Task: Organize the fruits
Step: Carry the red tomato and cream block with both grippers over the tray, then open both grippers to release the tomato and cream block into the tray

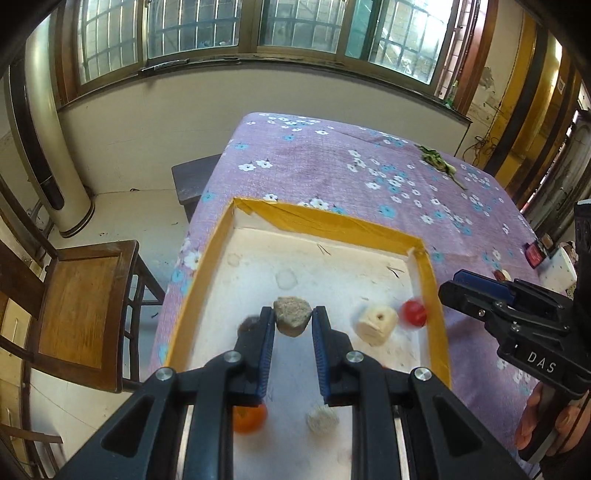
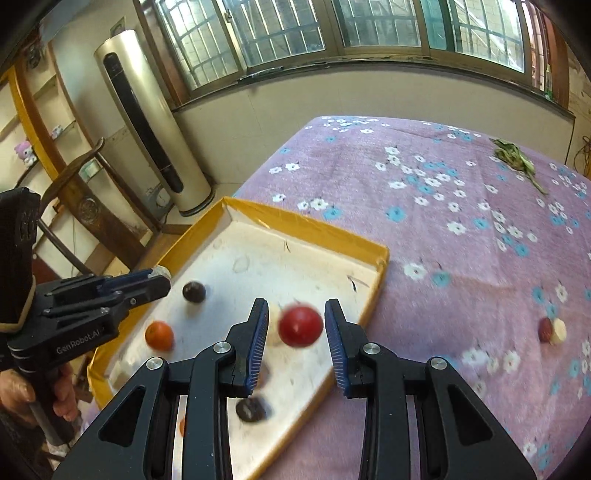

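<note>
A lived-in home room is showing here: a flowered purple cloth is covering the table (image 2: 461, 258), a wooden chair (image 1: 79, 295) is sitting at nine o'clock, a tower air conditioner (image 2: 147, 122) is standing by barred windows (image 2: 332, 29) at twelve o'clock.

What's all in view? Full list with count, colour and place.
tray: 1, white, yellow rim, on cloth
cloth: 1, purple floral, over table
red fruit: 1, red, between open right jaws
orange fruit: 1, orange, tray's left side
dark fruits: 2, dark brown, in tray
cream lump: 1, cream, beside red fruit
grey lump: 1, grey-brown, in left jaws
pale lump: 1, pale grey, near end of tray
leaves: 1 bunch, green, far cloth
chair: 1, brown, left of table
left gripper: black, over tray
right gripper: black, over tray's right edge
</note>
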Available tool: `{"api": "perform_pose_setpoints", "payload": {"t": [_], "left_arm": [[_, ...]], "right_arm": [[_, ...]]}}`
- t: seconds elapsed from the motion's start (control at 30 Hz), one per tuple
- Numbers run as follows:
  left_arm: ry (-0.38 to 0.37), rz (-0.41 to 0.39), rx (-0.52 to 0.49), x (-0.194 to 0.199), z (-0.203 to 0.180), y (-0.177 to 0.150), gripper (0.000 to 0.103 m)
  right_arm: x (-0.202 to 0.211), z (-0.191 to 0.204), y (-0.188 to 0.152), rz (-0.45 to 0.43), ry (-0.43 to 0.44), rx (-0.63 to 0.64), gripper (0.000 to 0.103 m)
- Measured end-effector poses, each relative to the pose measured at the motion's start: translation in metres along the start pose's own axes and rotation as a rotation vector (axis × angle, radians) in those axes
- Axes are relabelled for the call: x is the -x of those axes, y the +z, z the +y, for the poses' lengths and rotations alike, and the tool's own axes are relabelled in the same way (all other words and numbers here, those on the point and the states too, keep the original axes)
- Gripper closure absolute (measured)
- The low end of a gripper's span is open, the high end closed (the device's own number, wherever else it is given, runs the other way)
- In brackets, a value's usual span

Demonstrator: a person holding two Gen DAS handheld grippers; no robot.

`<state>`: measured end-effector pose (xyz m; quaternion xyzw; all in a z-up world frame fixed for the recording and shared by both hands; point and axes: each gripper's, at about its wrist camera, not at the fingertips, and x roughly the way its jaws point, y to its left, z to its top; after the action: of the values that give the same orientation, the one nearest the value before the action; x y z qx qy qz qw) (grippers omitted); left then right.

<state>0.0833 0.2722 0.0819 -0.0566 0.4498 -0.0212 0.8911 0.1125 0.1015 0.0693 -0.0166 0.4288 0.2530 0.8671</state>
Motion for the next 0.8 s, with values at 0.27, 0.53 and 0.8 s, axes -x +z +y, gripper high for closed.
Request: {"api": "perform_pose_setpoints", "payload": {"t": [0.27, 0.53, 0.8], "left_arm": [[-0.01, 0.054, 0.02, -0.04, 0.009, 0.014, 0.08], [-0.003, 0.121, -0.015, -0.075, 0.0, 0.02, 0.08], [0.025, 0.144, -0.036, -0.085, 0.0, 0.017, 0.079]], "right_arm": [[-0.041, -0.009, 0.012, 0.052, -0.036, -0.007, 0.072], [-0.063, -0.016, 0.011, 0.121, -0.067, 0.011, 0.072], [-0.064, -0.016, 0.009, 0.138, -0.087, 0.038, 0.07]]}}
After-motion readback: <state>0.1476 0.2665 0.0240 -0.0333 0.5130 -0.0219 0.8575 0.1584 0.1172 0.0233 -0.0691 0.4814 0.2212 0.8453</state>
